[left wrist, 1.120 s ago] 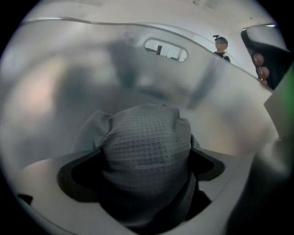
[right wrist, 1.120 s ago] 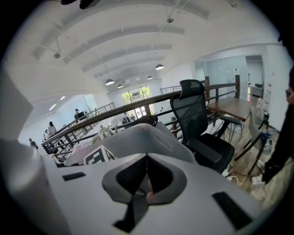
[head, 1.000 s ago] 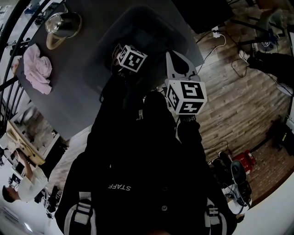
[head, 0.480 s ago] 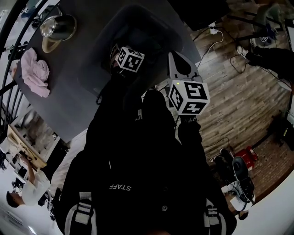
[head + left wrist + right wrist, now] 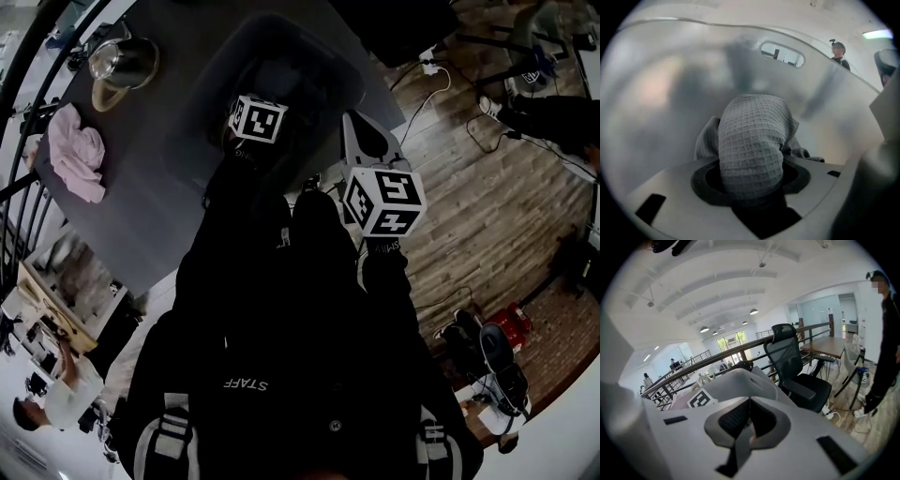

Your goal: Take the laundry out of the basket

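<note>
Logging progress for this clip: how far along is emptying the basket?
Looks done: a crumpled pink cloth lies on the dark table, outside the translucent grey plastic basket. In hand: the left gripper is inside the basket, its jaws closing on a grey waffle-weave cloth. The right gripper is shut and empty. Left: lifting that cloth out; anything beneath it is hidden.

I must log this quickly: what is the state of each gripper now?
Left gripper: jaws closing on the grey waffle cloth.
Right gripper: shut, empty.
</note>
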The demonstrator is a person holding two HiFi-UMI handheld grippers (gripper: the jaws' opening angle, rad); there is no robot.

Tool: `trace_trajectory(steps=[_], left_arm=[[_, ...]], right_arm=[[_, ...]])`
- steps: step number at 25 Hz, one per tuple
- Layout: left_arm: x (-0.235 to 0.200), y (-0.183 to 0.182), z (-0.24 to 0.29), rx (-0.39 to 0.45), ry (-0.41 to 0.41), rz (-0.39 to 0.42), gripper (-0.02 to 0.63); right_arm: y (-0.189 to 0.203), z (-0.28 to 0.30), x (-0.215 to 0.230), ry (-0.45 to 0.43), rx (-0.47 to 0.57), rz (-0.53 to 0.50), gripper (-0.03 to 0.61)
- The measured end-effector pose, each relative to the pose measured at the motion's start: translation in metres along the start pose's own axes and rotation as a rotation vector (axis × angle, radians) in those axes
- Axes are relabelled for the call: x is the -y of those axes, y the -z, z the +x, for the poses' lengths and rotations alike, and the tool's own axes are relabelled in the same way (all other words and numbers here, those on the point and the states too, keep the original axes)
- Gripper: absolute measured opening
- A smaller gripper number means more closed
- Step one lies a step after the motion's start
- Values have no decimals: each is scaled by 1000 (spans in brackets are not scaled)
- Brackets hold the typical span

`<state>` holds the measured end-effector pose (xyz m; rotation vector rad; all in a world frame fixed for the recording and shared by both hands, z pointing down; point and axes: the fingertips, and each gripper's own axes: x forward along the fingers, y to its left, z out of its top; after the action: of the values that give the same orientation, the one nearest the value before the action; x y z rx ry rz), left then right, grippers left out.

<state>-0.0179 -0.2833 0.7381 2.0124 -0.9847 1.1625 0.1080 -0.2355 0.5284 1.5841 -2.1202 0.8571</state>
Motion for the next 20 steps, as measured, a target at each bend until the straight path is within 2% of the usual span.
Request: trace_trajectory(steps=[8,12,20], left_arm=[[16,-27,-87,159,2,-118,250],[22,-33,-135,247,-24,-134,250],[30,-66,-243,495,-83,-168,250]], right_arm=[[-15,-33,-11,-2,70,3,15],[-23,-52,-28,-28,101,-5,15],[-70,-88,-58,-78,219,-70,15]])
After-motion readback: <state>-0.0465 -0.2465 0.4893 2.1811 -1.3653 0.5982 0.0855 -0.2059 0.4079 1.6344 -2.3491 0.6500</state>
